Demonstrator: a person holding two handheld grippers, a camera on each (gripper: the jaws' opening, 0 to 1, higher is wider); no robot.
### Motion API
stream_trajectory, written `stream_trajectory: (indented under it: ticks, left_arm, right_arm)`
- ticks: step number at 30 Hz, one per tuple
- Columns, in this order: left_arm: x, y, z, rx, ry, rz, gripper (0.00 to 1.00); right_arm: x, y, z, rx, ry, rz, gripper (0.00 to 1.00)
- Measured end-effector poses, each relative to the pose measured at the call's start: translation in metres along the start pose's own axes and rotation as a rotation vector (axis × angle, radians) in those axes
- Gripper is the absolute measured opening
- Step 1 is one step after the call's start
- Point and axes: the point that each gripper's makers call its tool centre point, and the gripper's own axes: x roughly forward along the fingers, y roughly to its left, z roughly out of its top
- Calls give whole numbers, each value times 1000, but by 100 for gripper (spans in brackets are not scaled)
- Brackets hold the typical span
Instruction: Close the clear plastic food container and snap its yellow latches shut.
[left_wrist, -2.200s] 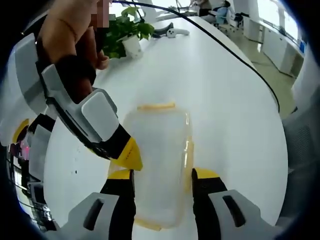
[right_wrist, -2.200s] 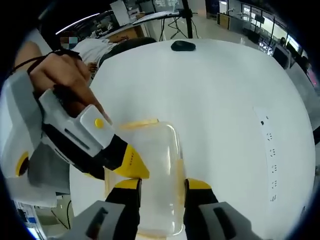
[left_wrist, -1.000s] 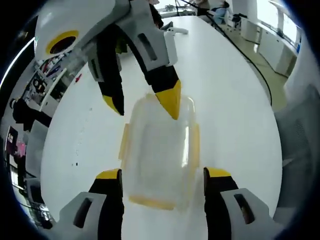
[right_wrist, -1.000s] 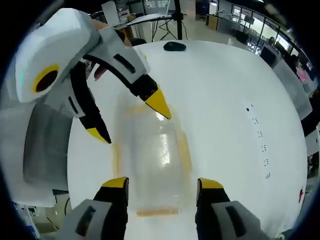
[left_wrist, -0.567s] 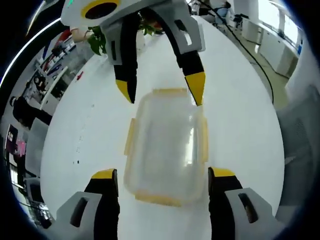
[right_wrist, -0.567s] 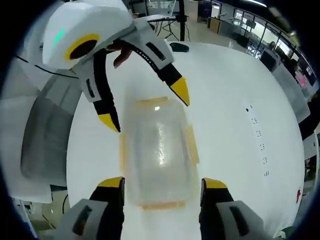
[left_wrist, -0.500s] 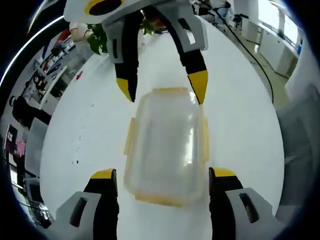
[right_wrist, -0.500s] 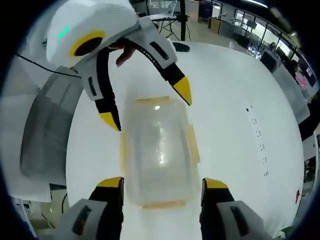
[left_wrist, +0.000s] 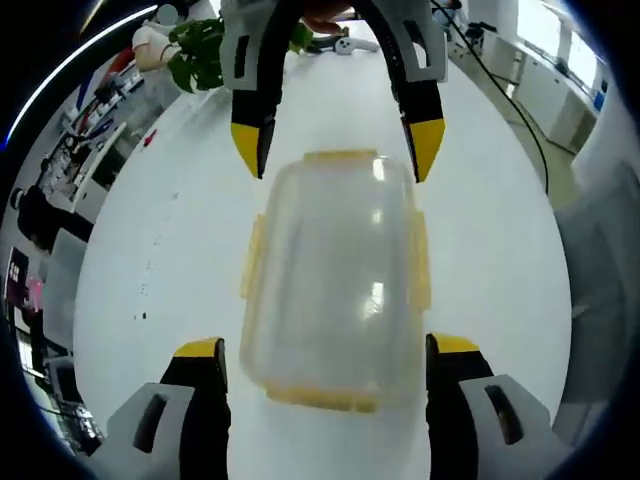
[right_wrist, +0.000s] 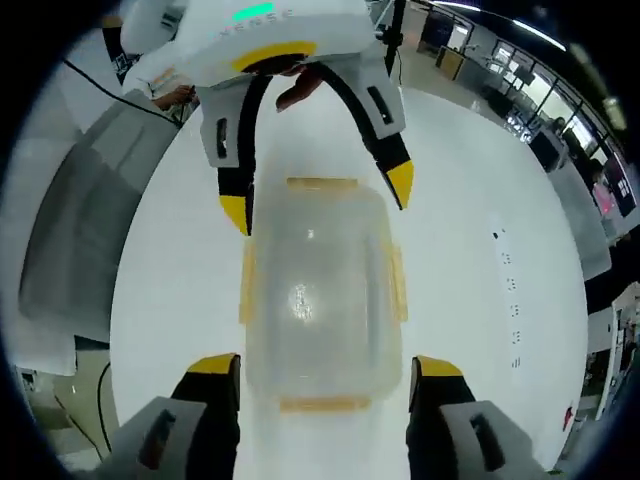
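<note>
The container (left_wrist: 335, 275) lies lidded on the surface (left_wrist: 500, 240); the left tool (left_wrist: 325, 350) and right tool (right_wrist: 312, 362) face each other, both wide, straddling its ends, likely to reach the latches (right_wrist: 396, 284).

**Materials and surface finish: container, claws, desk**

The food container (left_wrist: 335, 290) is showing clear, slightly cloudy plastic with a smooth, glossy lid that is catching bright light spots; its latches (left_wrist: 418, 262) are presenting as translucent yellow plastic. The desk (left_wrist: 500, 230) is appearing as a smooth white surface with a soft sheen. The left claw (left_wrist: 325, 350) is showing matt black plastic jaws with glossy yellow tips and light grey moulded plastic housings; the right claw (right_wrist: 325, 365) is showing the same finish. In the left gripper view, the plant (left_wrist: 195, 50) is displaying matt green leaves. In the right gripper view, the chair back (right_wrist: 70, 220) is looking like grey woven mesh.
</note>
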Motion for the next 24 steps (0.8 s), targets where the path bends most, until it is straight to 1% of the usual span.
stream_trajectory:
  ticks: [3,10,13,24]
  left_arm:
    - [3,0,-1,-8,3,-8,78]
    - [8,-3,-5,-4,17,-27,77]
    - [10,-3,-5,6,22,-25,77]
    - [9,-2,-7,9,23,-29,76]
  right_arm:
    - [2,-1,0,13,-11,-6,69]
    - [9,-2,-5,9,-2,-19,69]
    - [10,0,-5,10,-2,-15,67]
    - [11,-1,-3,17,-2,-12,67]
